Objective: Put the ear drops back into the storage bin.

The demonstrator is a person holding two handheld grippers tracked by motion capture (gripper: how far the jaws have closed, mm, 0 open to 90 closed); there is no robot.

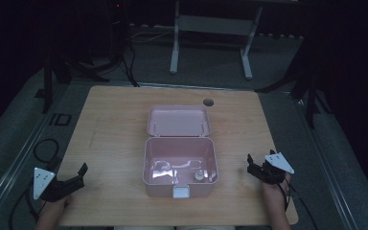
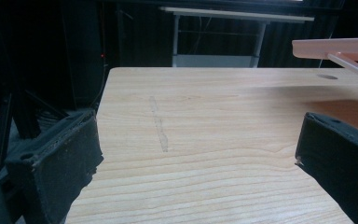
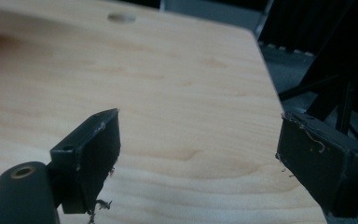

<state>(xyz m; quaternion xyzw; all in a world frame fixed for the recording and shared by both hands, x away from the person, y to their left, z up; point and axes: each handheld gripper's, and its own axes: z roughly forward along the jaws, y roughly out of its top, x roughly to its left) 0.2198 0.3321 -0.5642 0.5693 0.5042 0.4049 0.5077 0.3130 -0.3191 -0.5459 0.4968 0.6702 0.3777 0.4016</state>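
Note:
A pink plastic box [image 1: 179, 165] stands open at the middle of the wooden table [image 1: 110, 124], its lid [image 1: 178, 120] folded back behind it. Inside lie a small bottle-like item [image 1: 199, 176] and some pale, shiny things I cannot make out. My left gripper [image 1: 80, 173] rests open near the table's front left corner, well left of the box. Over bare wood at the front right edge, my right gripper [image 1: 254, 164] is also open. In the left gripper view the jaws stand wide apart [image 2: 196, 154], and the lid's edge [image 2: 335, 49] shows at the upper right. The right gripper [image 3: 198, 144] holds nothing.
A round cable hole [image 1: 208, 102] sits near the table's far edge, behind the box. Cables [image 1: 45, 148] lie on the floor to the left. A white desk frame [image 1: 211, 38] stands beyond the table, with dark stands at either side.

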